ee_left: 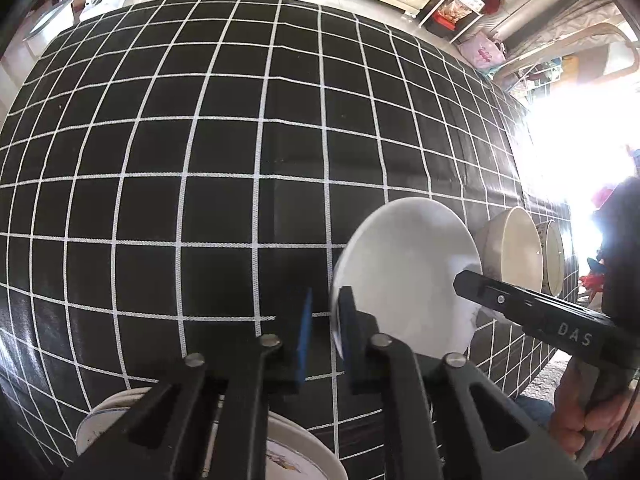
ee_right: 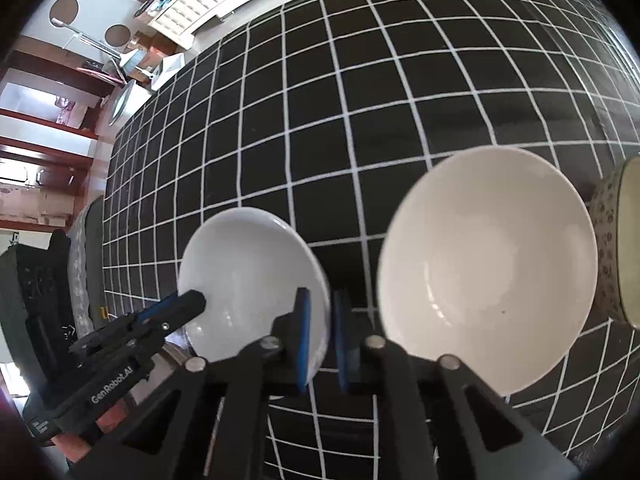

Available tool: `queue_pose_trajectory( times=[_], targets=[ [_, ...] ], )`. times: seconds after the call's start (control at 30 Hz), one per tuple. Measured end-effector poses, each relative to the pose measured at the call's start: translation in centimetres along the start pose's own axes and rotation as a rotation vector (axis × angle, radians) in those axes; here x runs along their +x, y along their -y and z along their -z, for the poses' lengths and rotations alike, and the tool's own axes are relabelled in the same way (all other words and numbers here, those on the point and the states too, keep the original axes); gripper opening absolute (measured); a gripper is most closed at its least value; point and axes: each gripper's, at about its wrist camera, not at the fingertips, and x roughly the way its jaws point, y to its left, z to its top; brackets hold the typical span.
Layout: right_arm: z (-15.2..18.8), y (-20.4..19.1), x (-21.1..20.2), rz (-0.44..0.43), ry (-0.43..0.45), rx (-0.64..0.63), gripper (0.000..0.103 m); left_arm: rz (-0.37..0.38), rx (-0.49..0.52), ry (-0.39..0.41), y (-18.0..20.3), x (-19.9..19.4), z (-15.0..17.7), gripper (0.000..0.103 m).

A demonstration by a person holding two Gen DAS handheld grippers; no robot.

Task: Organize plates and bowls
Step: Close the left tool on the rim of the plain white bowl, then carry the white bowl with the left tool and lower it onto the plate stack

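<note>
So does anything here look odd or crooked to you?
Yes: the small white bowl is tipped up on edge, pinched at opposite rims by the left claw and right claw. The cream bowl beside it sits normally. No spills or cracks show.

White plate [ee_right: 248, 280] tilted; cream bowl [ee_right: 488, 268] just right; patterned bowl [ee_right: 612, 240] beyond; plates [ee_left: 296, 456] stacked.

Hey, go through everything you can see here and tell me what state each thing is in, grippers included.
Left gripper: shut on the white dish's rim.
Right gripper: shut on its opposite rim.
White dish: empty, held by both grippers.
Cream bowl: upright, empty, untouched.
Patterned bowl: upright, beside the cream bowl.
Decorated plate: lying flat, partly hidden.
</note>
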Motion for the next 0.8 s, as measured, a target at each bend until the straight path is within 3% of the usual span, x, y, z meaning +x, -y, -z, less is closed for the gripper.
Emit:
queue_pose_trajectory(
  times=[0.23, 0.8],
  targets=[
    [0.8, -0.3, -1.0, 0.034, 0.029, -0.024, 0.006, 0.000, -0.014, 0.012, 0.5, -0.1, 0.4, 0.004],
    [5.7, -0.9, -4.5, 0.021, 0.059, -0.005, 0.006, -0.021, 0.030, 0.056, 3.1, -4.0, 5.2, 0.004]
  ],
)
